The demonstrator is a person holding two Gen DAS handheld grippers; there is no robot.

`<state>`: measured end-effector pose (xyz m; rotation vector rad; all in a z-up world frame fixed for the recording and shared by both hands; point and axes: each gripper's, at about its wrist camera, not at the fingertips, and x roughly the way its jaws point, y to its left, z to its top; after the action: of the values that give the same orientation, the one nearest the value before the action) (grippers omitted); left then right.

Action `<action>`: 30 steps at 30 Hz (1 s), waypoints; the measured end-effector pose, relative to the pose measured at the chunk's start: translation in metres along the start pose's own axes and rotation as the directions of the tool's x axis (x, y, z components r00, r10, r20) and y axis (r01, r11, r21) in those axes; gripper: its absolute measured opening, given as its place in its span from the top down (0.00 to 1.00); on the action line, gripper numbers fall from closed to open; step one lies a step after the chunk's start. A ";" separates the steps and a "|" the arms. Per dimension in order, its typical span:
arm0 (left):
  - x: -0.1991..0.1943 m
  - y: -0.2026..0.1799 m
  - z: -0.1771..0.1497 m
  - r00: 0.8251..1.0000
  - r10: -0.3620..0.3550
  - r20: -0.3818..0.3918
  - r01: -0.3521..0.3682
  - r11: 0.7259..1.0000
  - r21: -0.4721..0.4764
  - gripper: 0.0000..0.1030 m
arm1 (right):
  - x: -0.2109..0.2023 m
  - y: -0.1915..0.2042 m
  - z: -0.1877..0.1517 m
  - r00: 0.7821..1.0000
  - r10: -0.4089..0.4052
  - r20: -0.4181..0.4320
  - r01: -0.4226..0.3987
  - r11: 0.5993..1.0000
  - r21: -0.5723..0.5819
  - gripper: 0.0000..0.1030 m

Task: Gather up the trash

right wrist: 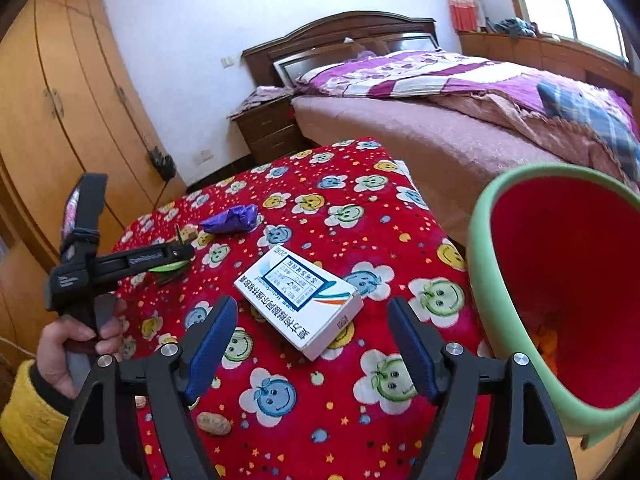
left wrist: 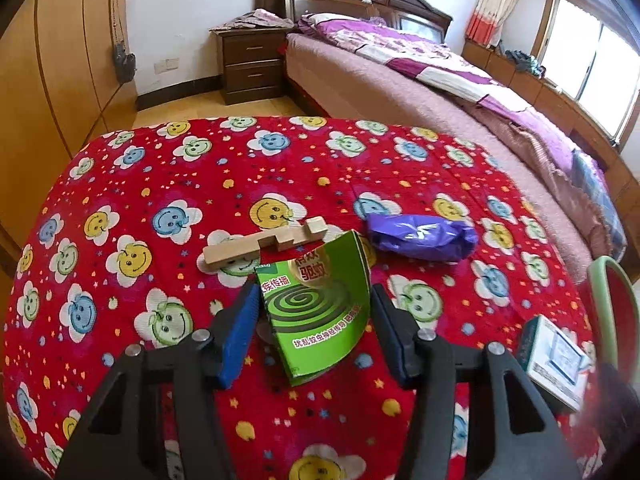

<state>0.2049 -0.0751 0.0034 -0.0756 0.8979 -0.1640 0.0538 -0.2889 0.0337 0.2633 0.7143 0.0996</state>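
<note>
**Green card between blue pads**

Blue pads of my left claw (left wrist: 316,312) straddle the glossy, curled green card (left wrist: 316,312) on the fleecy red desk (left wrist: 160,168), released; I should close squarely across its edges.

Right claw (right wrist: 312,332) gapes, released, before the stiff white box (right wrist: 298,296); the green-rimmed bin (right wrist: 480,264) waits beside.

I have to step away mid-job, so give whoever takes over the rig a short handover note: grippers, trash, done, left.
Left gripper: open, straddling the green mosquito-coil card, not clamped.
Right gripper: open, empty, just short of the white box.
On the red smiley cloth: purple bag and wooden piece beyond the card; a small brown lump near the right gripper.
Bin: green rim, red inside, at the right edge of the cloth; something orange already lies in it.
Left: close on the card, bin it, then the rest.
</note>
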 end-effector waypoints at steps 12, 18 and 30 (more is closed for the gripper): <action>-0.049 -0.003 -0.011 0.993 -0.110 0.046 0.109 0.994 0.012 0.45 | 0.047 0.008 0.008 0.990 -0.004 -0.138 -0.004 0.998 -0.059 0.22; -0.063 -0.013 -0.019 0.987 -0.158 0.044 0.156 0.987 0.032 0.45 | 0.046 0.000 0.005 0.990 0.065 -0.125 -0.061 0.997 0.039 0.27; -0.078 -0.025 -0.036 0.981 -0.192 0.035 0.190 0.981 0.044 0.45 | 0.027 0.003 -0.009 0.984 0.115 -0.134 -0.105 0.991 0.081 0.62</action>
<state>0.1260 -0.0863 0.0446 -0.1269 0.8469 -0.3586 0.0681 -0.2790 0.0109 0.3696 0.8421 0.1982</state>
